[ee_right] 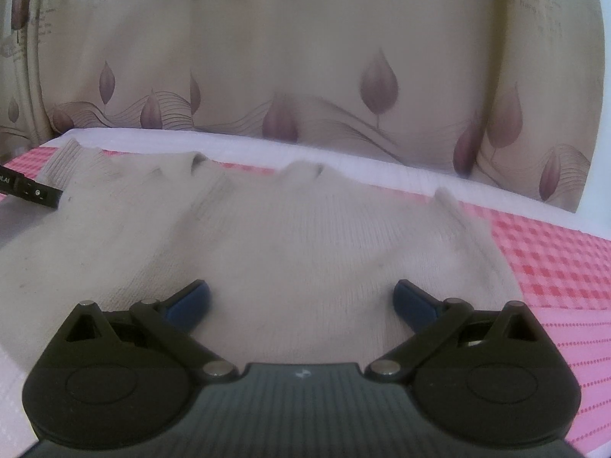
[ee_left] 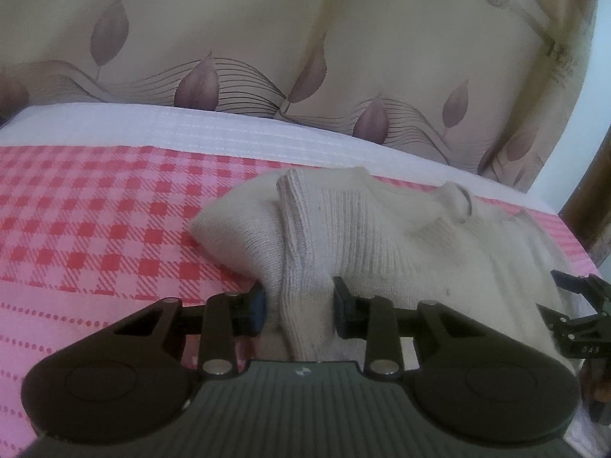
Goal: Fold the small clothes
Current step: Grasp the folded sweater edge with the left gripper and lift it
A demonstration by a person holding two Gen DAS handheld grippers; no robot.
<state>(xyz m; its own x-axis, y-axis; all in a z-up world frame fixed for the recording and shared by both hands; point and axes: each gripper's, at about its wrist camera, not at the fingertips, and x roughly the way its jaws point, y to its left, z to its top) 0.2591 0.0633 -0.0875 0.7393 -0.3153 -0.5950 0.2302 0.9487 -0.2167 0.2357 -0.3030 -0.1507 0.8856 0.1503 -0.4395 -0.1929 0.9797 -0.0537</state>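
A small cream knit sweater (ee_left: 385, 236) lies on a pink and red checked cloth (ee_left: 99, 213). My left gripper (ee_left: 299, 307) is shut on a bunched fold of the sweater at its left side, by a ribbed sleeve. In the right wrist view the sweater (ee_right: 305, 229) spreads wide under my right gripper (ee_right: 301, 299), which is open just above the knit with nothing between its blue pads (ee_right: 191, 301). The right gripper also shows at the right edge of the left wrist view (ee_left: 580, 313), and the left gripper shows at the left edge of the right wrist view (ee_right: 30, 191).
A white bedcover (ee_left: 214, 129) runs along the far edge of the checked cloth. A beige curtain with purple leaf prints (ee_left: 236, 34) hangs behind it. Dark wooden furniture (ee_left: 595, 206) stands at the right. Checked cloth (ee_right: 553, 259) lies bare to the sweater's right.
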